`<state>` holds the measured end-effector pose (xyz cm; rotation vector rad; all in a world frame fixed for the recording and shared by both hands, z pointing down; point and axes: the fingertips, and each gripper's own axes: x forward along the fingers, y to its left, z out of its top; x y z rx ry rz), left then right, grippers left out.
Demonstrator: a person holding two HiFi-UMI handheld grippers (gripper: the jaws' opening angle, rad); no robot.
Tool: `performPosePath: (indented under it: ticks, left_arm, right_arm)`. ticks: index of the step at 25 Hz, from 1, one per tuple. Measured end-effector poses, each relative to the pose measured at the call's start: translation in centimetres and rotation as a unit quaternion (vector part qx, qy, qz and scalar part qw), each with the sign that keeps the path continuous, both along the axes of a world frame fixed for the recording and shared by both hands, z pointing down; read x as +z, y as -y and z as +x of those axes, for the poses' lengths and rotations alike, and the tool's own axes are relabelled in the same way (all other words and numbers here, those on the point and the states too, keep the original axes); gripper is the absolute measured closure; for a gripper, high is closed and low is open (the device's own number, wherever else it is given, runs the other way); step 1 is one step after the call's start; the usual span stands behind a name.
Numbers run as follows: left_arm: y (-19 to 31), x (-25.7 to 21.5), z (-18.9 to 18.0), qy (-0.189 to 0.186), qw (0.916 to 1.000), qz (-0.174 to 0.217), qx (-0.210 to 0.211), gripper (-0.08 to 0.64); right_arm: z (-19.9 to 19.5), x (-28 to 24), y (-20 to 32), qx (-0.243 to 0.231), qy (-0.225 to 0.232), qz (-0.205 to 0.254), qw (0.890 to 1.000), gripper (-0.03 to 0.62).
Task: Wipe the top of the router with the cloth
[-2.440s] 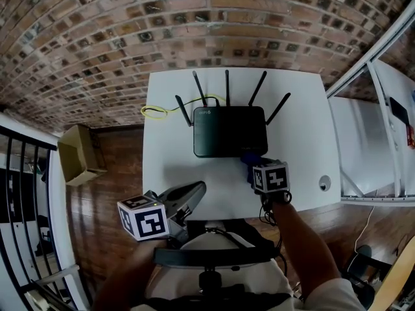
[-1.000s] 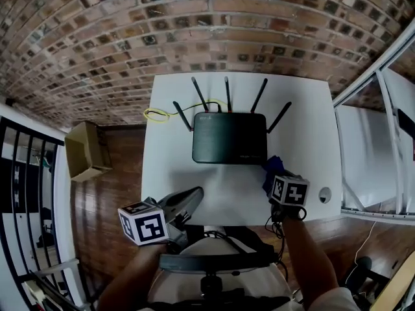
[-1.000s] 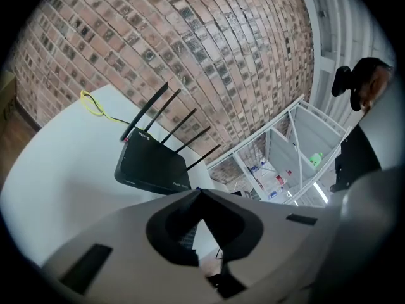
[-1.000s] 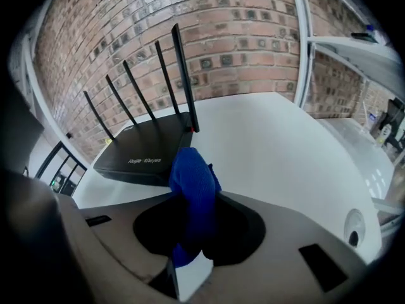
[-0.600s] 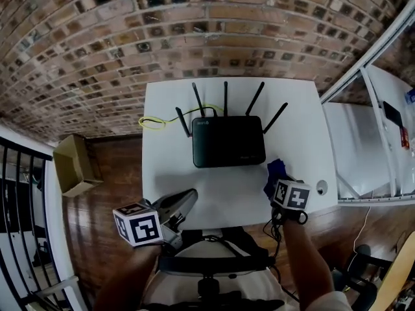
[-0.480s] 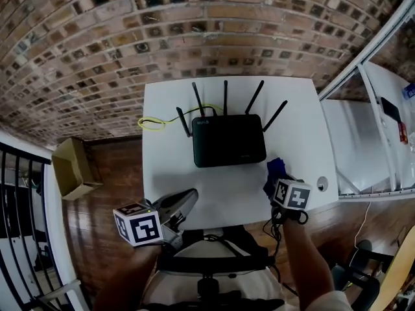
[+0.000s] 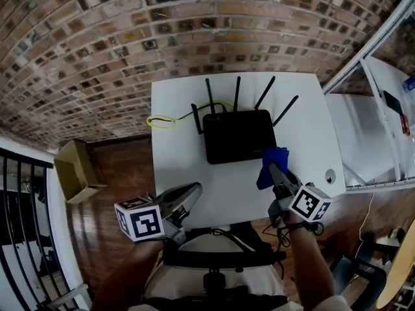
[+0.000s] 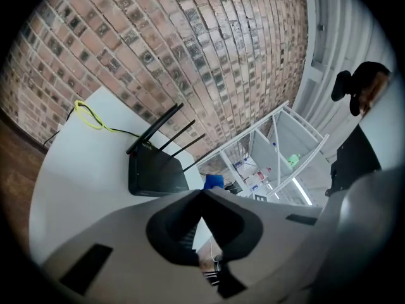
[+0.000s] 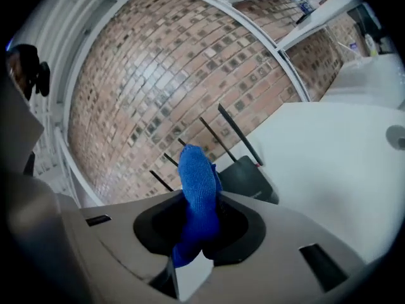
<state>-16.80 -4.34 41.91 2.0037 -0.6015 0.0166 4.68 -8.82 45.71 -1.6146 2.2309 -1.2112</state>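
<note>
Two jaws of R gripper were pinched onto the cloth, a blue wad standing up out of the grip w/ a short tail hanging below. L gripper: jaws together, nothing between them, held low by the table's near edge, well apart from the work.

Cloth pos. (head view): at the near-right corner of the router, overlapping that corner in the view. Couldn't tell if it touched the casing or hung just above. Router lay flat mid-table, black, antennas up along its far edge, yellow cable trailing off back-left.

Handling, est.: cloth soft, light, limp. It folds under any push, so only the bunched part near the jaws would carry pressure. Grip near the wad's middle looked adequate; loose tail may drag. Router prob. light w/ smooth plastic top, likely to skate on the table if wiped hard, and L gripper wasn't bracing it. Antennas thin, prob. hinged, so keep strokes short of the far edge. Wipe judged not yet begun: no cloth on the top beyond that corner.
</note>
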Motion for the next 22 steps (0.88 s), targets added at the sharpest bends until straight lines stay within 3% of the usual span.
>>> performPosePath:
  ticks: [5, 8, 11, 16, 22]
  left_arm:
    - [0.5, -2.4, -0.6, -0.036, 0.9993, 0.008, 0.003, 0.549]
    - [0.6, -3.4, -1.1, -0.048, 0.9988, 0.01, 0.003, 0.549]
    - [0.9, -4.5, -1.6, -0.062, 0.9979, 0.017, 0.002, 0.549]
    - [0.5, -5.0, -2.3, -0.086, 0.9962, 0.012, 0.008, 0.549]
    - [-0.5, -3.6, -2.1, -0.103, 0.9942, -0.006, 0.03, 0.549]
  right_arm:
    - [-1.8, -4.1, -0.5, 0.031, 0.103, 0.042, 0.993, 0.48]
    - [-3.1, -6.5, -0.9, 0.027, 0.126, 0.064, 0.99, 0.48]
    - [-4.3, -7.9, -1.1, 0.02, 0.122, 0.07, 0.99, 0.48]
    - [-5.8, -8.3, -1.5, -0.007, 0.047, 0.055, 0.997, 0.482]
    - [-6.2, -9.1, -2.9, -0.002, 0.02, 0.048, 0.999, 0.482]
